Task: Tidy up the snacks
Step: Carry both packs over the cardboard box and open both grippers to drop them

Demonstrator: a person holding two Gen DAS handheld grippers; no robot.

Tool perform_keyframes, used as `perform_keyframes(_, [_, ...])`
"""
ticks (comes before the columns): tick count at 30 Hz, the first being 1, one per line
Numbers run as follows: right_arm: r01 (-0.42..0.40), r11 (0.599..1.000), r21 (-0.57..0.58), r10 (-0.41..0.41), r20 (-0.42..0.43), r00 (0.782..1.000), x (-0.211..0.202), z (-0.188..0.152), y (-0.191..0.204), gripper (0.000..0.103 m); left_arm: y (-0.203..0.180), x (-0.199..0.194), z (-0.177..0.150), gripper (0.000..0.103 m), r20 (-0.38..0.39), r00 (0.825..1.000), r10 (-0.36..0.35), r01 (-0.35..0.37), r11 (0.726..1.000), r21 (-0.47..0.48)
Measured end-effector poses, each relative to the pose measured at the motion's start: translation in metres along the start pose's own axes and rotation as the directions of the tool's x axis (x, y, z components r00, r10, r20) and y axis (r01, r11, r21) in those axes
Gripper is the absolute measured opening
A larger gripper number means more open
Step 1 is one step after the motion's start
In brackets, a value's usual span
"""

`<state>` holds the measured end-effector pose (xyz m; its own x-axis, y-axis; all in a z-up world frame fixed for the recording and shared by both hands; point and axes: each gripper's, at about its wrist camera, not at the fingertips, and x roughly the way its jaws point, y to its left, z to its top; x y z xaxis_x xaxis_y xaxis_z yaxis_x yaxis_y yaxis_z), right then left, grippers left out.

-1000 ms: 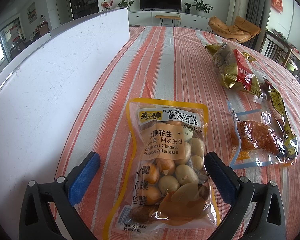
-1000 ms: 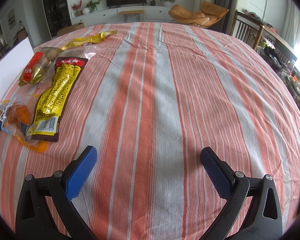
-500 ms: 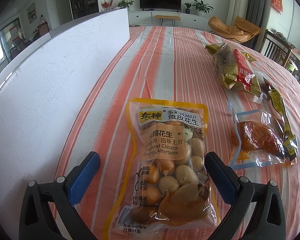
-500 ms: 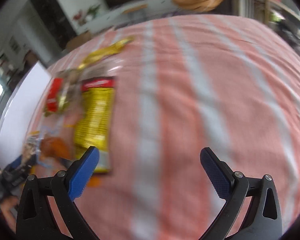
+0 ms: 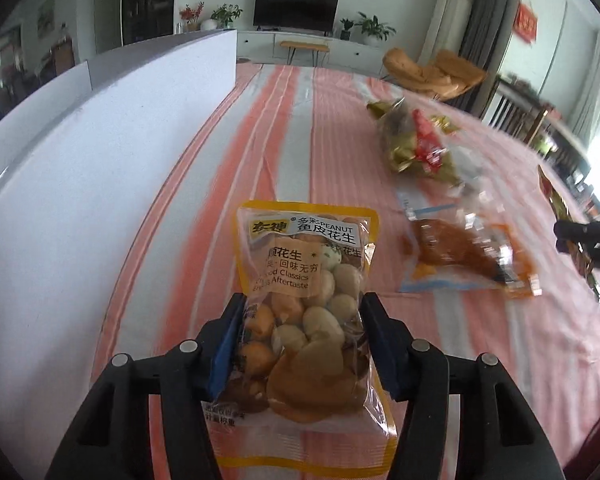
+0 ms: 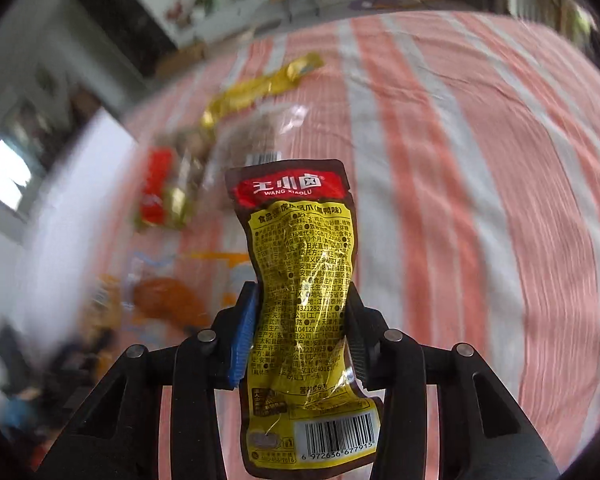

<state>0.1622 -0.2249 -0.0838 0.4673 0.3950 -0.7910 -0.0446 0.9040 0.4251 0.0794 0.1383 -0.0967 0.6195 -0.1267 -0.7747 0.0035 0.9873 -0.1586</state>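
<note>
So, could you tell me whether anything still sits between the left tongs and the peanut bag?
Nothing visible does. The left tongs are already shut on the peanut bag, pads against both its sides; the drumstick pouch lies apart to its right on the striped tablecloth.

Home living room, television [image 5: 295,9], armchair [image 5: 432,71]

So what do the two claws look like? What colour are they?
Both look alike. The left claw has chunky black plastic arms shaped like open frames with cut-out holes, round silver rivets at the joints, and blue pads on the inner faces of its fingers. The right claw is the same: black frame, silver rivets, a bumpy blue pad. No cables, labels or sleeves show.
</note>
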Motion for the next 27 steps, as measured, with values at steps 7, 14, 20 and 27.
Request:
perform_keyframes(7, [-0.106,0.994,0.005,0.106,0.022,0.994,-0.032,0.003,0.040,0.043,0.014,-0.071,0.038,0.057,0.099,0.983,-0.157,0.168,0.979,-0.112])
perform_keyframes(14, [-0.380,0.891,-0.249,0.378,-0.061,0.924,-0.030,0.015,0.248,0.044,0.121,-0.143,0.069,0.058,0.176,0.979,0.103,-0.063,0.974,-0.217])
perform_keyframes(20, [-0.477,0.762,-0.437,0.445,-0.180,0.877,0.008,-0.007,0.410,0.059,0.201,-0.143,0.076,0.076,0.049,0.914,0.403,-0.386,0.900,-0.201])
perform_keyframes(27, [-0.355,0.753,-0.554,0.394,-0.052,0.918,0.009,-0.039,0.387,0.097,0.176,-0.165,0.036,0.086,0.119,0.927,0.356,-0.320,0.916,-0.243])
